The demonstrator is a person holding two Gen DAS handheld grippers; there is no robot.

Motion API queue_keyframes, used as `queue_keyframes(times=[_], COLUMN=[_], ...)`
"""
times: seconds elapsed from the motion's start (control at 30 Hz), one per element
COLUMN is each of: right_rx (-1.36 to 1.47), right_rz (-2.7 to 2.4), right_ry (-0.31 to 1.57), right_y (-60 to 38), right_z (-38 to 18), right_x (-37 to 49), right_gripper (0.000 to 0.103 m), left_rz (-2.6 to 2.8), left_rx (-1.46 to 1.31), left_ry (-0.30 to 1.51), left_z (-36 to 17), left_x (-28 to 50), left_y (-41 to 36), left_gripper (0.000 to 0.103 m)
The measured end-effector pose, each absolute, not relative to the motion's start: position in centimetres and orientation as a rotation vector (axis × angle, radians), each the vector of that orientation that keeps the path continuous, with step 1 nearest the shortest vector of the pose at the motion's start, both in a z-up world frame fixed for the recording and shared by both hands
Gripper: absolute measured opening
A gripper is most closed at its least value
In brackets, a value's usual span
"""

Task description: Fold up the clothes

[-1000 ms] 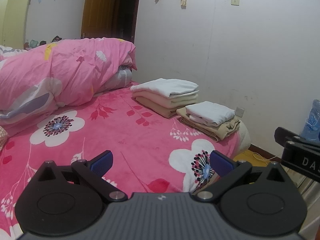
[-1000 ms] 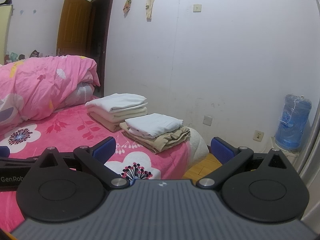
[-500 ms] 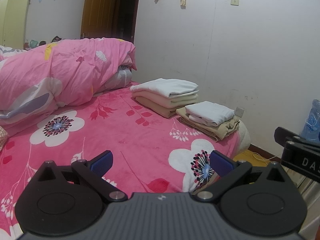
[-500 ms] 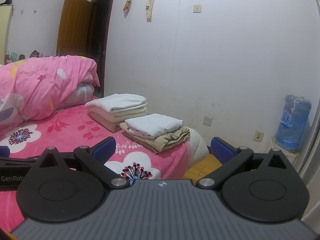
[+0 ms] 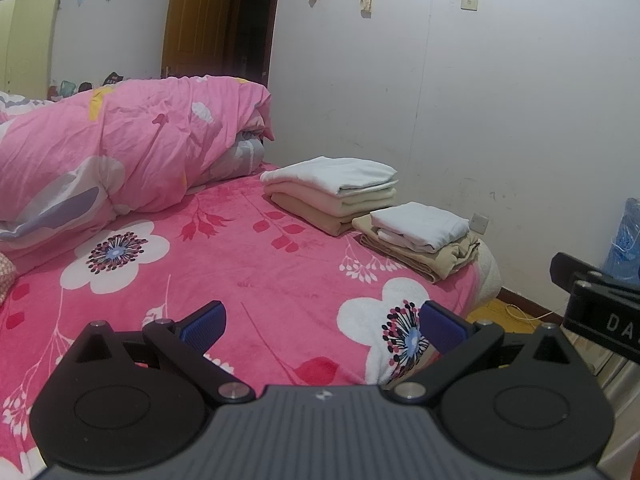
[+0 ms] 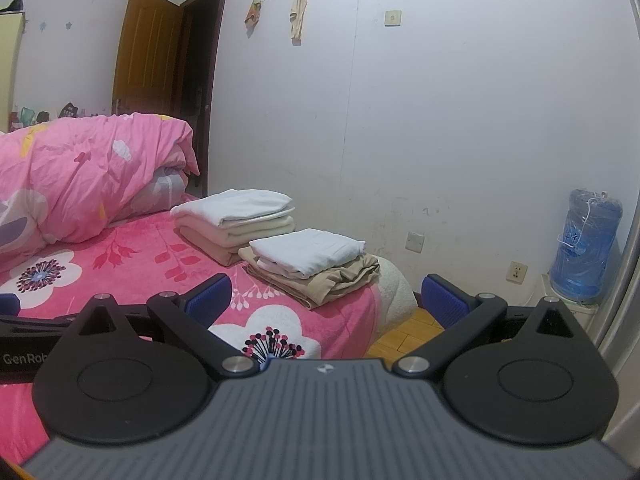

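The left gripper (image 5: 323, 326) hangs over the pink flower bed (image 5: 248, 276) with its two blue fingers (image 5: 204, 322) spread wide apart. It holds nothing. The right gripper (image 6: 327, 300) is just beside it, near the bed's foot corner, and its fingers (image 6: 442, 300) are spread wide too, with nothing between them.

Two piles of folded clothes sit on the bed, close to the white wall. The bigger pile (image 5: 334, 190) has a white piece on top, a cream one under it and a tan one at the bottom. The smaller pile (image 5: 418, 236) sits just beside it, nearer the bed's corner, with white folded cloth on top of crumpled tan cloth.

A big puffy pink quilt (image 5: 120, 160) is heaped on the bed, on the far side from the piles. A blue water jug (image 6: 586, 242) stands on the floor past the bed's corner, by the wall. A brown door (image 6: 146, 50) is open behind the bed.
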State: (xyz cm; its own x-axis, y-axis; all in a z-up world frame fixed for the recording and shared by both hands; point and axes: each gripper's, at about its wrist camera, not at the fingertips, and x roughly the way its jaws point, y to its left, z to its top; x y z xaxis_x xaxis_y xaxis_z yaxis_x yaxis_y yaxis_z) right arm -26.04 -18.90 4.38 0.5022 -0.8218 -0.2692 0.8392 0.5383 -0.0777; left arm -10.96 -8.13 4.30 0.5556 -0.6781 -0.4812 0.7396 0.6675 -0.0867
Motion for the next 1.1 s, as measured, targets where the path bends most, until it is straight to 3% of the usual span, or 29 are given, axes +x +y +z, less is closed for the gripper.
queue_keyframes(times=[1.1], right_rx=[0.063], right_rz=[-0.999], right_ry=[0.291], right_y=[-18.53], right_z=[4.46], right_x=[-25.9], right_gripper=[0.102], left_rz=[-0.832], left_rx=[0.127], left_ry=[0.518], left_z=[4.32], left_x=[-10.59], left_y=[-7.92], left_gripper=[0.103])
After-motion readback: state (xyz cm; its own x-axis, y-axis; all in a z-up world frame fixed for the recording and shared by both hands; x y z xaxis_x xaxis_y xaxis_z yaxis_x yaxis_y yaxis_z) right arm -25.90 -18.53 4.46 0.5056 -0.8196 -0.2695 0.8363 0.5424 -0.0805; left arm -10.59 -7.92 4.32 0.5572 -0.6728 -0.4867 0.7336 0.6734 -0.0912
